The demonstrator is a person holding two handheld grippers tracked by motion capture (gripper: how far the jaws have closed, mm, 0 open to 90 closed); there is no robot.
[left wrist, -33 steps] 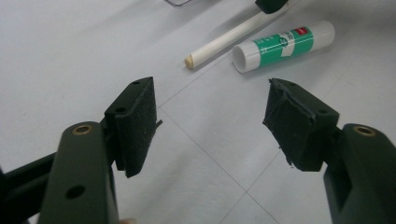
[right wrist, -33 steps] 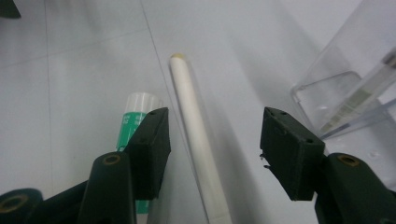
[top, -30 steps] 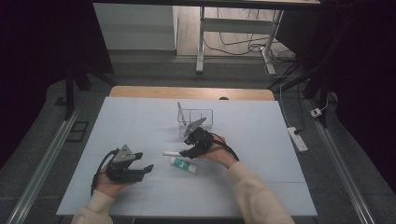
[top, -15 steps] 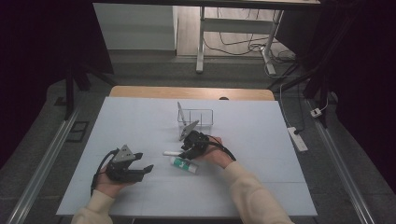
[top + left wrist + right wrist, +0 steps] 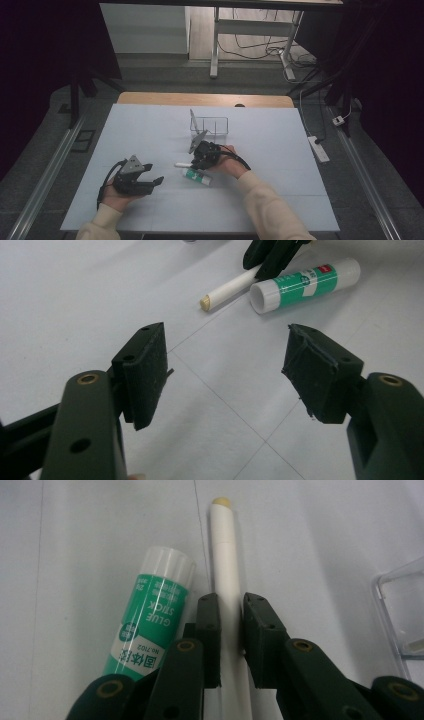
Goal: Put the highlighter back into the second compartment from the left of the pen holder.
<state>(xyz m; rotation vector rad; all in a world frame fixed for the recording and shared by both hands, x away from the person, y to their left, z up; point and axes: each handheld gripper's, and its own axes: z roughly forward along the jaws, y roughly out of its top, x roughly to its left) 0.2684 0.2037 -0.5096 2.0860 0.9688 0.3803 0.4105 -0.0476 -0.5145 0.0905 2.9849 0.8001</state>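
R gripper (image 5: 231,645) has just been closing its jaws on the white pen (image 5: 226,550), pads now against the barrel on both sides; pen lies flat on the table (image 5: 280,150), just beside the green glue stick (image 5: 150,625) (label reads "GLUE STICK"). Clear tray (image 5: 210,125) sits a bit farther back. L gripper (image 5: 227,375) rests w/ the hand on the table near the front edge, jaws wide apart, nothing btw them; pen and glue lie ahead of it.

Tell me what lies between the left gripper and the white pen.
Only bare table separates the open left gripper from the white pen, as the left gripper view shows.
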